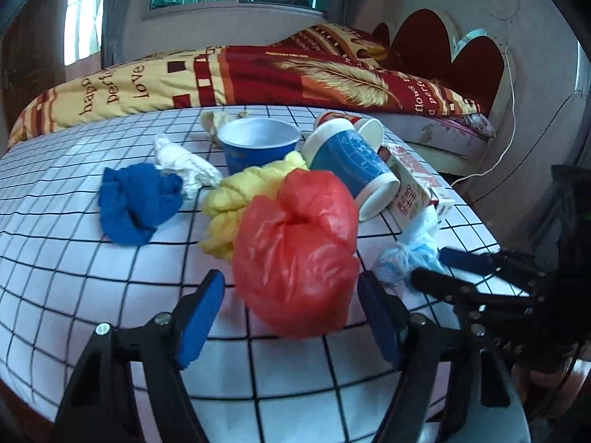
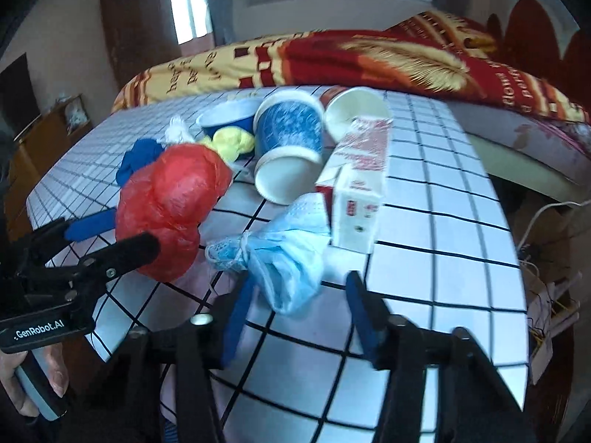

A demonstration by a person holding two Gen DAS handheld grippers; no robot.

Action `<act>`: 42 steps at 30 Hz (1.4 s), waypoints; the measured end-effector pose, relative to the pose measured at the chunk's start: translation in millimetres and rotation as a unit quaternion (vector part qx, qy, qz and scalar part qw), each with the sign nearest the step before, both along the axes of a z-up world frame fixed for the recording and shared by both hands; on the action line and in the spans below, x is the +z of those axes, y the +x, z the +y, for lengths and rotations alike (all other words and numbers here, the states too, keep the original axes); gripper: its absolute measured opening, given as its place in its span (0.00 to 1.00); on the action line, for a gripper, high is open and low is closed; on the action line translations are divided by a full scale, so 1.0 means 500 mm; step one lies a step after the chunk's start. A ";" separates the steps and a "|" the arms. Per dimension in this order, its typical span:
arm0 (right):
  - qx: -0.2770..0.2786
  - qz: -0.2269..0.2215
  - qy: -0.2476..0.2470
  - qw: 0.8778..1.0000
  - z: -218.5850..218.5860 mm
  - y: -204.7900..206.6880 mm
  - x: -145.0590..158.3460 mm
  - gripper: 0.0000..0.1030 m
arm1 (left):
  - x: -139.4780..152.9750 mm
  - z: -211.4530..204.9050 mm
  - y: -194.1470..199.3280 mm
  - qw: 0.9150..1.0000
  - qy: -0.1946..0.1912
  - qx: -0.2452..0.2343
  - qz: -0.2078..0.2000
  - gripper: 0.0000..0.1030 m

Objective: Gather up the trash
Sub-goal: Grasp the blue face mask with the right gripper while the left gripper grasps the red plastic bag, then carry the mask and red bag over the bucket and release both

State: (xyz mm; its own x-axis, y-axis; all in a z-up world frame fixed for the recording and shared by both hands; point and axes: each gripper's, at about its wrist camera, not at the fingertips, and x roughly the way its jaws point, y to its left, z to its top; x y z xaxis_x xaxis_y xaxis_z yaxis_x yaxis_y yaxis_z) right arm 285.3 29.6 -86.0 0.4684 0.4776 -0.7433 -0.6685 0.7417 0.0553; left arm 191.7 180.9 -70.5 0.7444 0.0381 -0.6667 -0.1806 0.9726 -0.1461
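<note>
A knotted red plastic bag lies on the white grid-pattern tablecloth. My left gripper is open, its blue pads on either side of the bag, the left pad clearly apart from it. A crumpled light blue face mask lies near the table's front edge between the pads of my right gripper, which is open, with a gap at the right pad. In the right wrist view the left gripper straddles the red bag. In the left wrist view the right gripper reaches the mask.
Behind lie a blue cloth wad, a white wad, a yellow bag, a blue bowl, a tipped blue paper cup, another cup and a red-white carton. A bed runs behind the table. A hand holds the left gripper's handle.
</note>
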 end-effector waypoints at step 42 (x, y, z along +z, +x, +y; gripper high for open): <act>-0.194 -0.091 0.086 0.973 -0.448 -0.239 0.149 0.15 | 0.093 -0.269 -0.155 0.987 0.029 -0.143 -0.061 0.25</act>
